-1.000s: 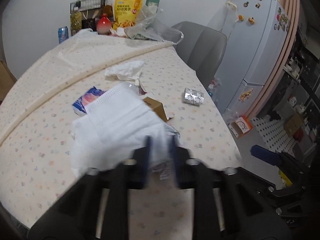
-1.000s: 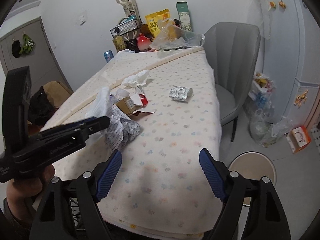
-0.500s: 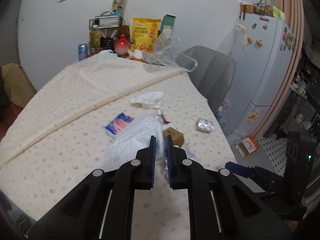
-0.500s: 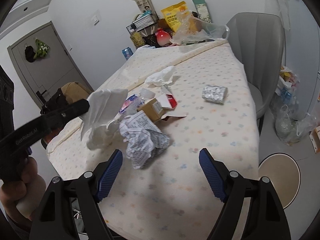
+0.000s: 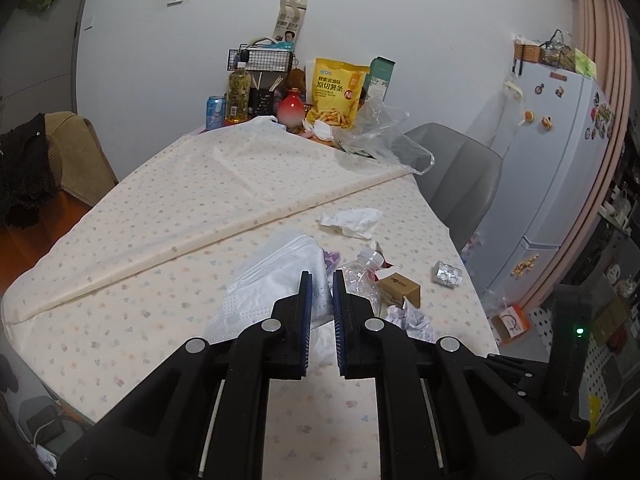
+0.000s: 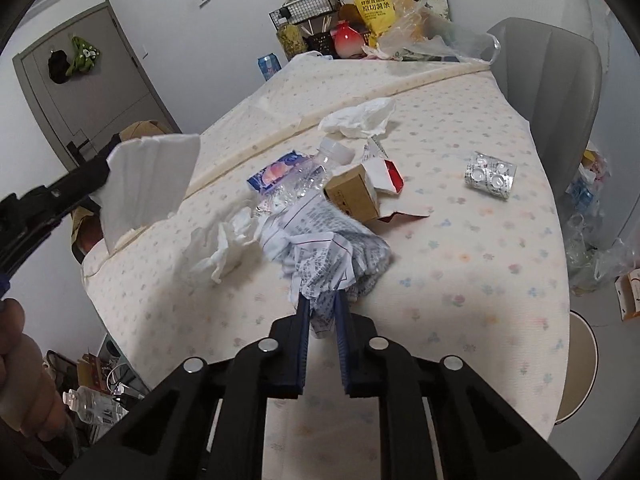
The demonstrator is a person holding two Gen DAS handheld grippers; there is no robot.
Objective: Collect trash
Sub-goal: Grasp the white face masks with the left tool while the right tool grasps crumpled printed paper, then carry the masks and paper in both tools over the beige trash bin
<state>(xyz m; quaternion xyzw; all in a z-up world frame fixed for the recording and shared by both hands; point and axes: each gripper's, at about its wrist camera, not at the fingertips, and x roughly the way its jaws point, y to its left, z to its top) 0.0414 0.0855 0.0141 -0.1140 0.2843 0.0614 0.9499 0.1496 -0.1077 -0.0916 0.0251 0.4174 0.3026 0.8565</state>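
My left gripper [image 5: 320, 286] is shut on a white face mask [image 5: 276, 280] and holds it above the table; the right wrist view shows the mask [image 6: 148, 176] hanging from it at the left. My right gripper [image 6: 321, 312] is shut on a crumpled printed paper [image 6: 328, 252] lying on the tablecloth. Around it lie a crushed clear bottle [image 6: 304, 180], a brown carton [image 6: 354, 196], a white tissue [image 6: 226, 246], a second tissue [image 6: 360, 118], a blister pack [image 6: 490, 174] and a blue packet [image 6: 272, 170].
The table [image 6: 460, 280] wears a flowered cloth with a fold across it. Snack bags, a wire basket, a red vase and a clear plastic bag [image 5: 372, 128] crowd the far end. A grey chair [image 6: 552, 80] and a fridge [image 5: 560, 184] stand to the right.
My left gripper has lifted the mask up off the pile. My right gripper has moved in and shut on the crumpled paper; it was open before.
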